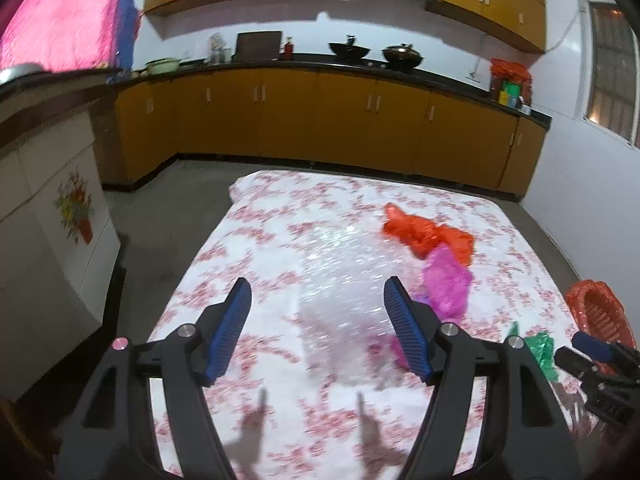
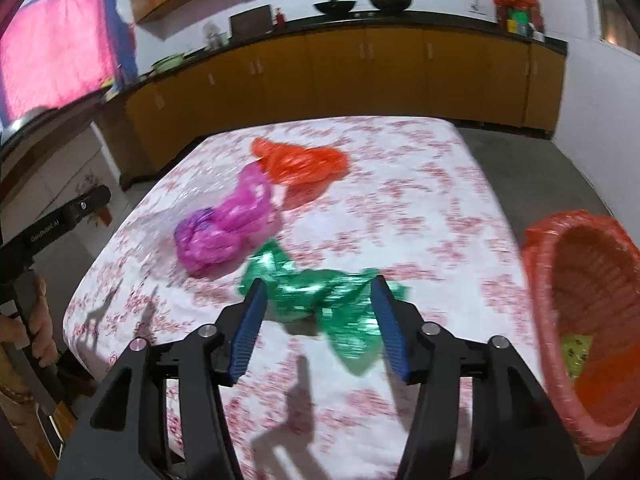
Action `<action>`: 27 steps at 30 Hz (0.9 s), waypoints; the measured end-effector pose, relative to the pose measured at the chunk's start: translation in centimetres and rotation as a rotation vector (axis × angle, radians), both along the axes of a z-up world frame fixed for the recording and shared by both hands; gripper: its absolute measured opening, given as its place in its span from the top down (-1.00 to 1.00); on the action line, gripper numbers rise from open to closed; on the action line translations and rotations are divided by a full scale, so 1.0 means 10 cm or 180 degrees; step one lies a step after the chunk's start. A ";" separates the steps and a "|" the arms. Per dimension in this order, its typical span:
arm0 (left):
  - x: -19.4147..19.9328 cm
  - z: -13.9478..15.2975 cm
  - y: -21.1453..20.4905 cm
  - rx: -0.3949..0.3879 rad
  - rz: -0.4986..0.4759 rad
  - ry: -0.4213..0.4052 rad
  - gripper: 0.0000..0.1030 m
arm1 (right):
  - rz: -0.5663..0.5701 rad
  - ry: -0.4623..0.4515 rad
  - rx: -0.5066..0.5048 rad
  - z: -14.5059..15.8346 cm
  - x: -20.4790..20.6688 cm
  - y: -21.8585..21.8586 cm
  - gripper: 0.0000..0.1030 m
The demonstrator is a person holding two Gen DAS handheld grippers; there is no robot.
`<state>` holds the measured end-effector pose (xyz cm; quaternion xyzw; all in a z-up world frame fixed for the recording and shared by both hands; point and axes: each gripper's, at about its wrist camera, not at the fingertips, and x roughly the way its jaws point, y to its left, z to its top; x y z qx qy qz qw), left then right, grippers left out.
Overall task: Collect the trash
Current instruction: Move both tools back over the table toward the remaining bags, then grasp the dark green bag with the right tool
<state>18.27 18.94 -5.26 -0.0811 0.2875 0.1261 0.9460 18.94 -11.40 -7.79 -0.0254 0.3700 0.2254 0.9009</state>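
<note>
My right gripper (image 2: 318,312) is hanging with its jaws standing wide, and the green wrapper (image 2: 320,300) is lying on the flowered tablecloth (image 2: 420,208) between its blue pads, which I cannot see pressing on it. My left gripper (image 1: 318,320) is also gaping wide over bare cloth, holding nothing. Farther out, the pink bag (image 2: 228,228) and orange bag (image 2: 304,164) are lying touching each other. The red basket (image 2: 560,280) is sitting at the table's right edge.

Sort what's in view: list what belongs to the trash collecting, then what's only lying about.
Belongs to the job:
green bag
pink bag
orange bag
red basket
right gripper, jaws open around the green bag
left gripper, jaws open

Only lying about:
two woks
green pot
pink cloth
</note>
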 end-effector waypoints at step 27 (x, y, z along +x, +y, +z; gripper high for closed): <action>0.04 -0.13 0.07 -0.0236 -0.0175 0.0037 -0.48 | -0.0229 0.0247 -0.0525 -0.41 0.58 0.27 0.27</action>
